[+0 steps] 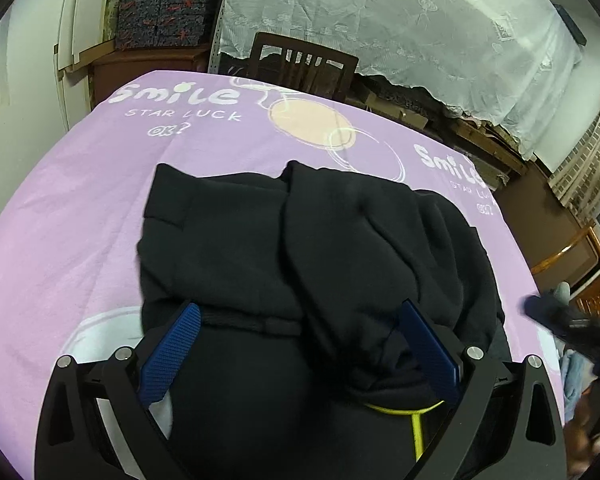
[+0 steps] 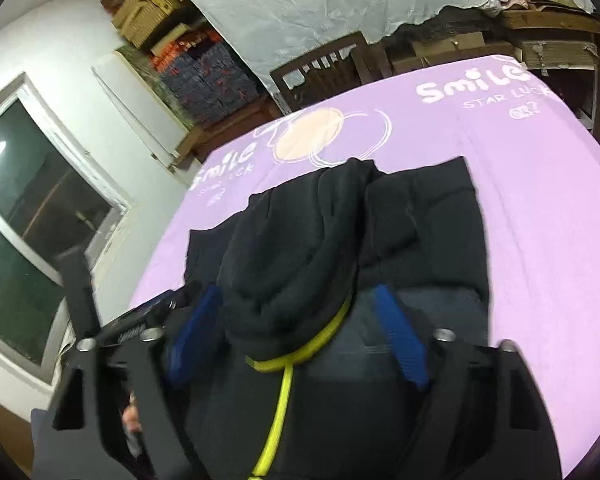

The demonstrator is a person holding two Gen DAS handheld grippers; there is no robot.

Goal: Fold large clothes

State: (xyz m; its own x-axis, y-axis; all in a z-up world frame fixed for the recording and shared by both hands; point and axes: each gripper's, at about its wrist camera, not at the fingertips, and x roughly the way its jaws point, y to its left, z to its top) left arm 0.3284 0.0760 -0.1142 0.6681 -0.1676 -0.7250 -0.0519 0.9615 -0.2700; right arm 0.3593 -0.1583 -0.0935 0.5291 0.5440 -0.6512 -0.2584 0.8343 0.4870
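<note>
Closest to us, our left gripper stood wide open over the black garment, its blue pads apart and pinching nothing. Our right gripper had its jaws parted too; a bunched fold with a yellow-green cord lay between them, though we could not tell whether the pads pressed it. Beyond, the garment lay partly folded on the lilac sheet printed "Smile". Farther back stood a dark wooden chair and a white lace cloth.
</note>
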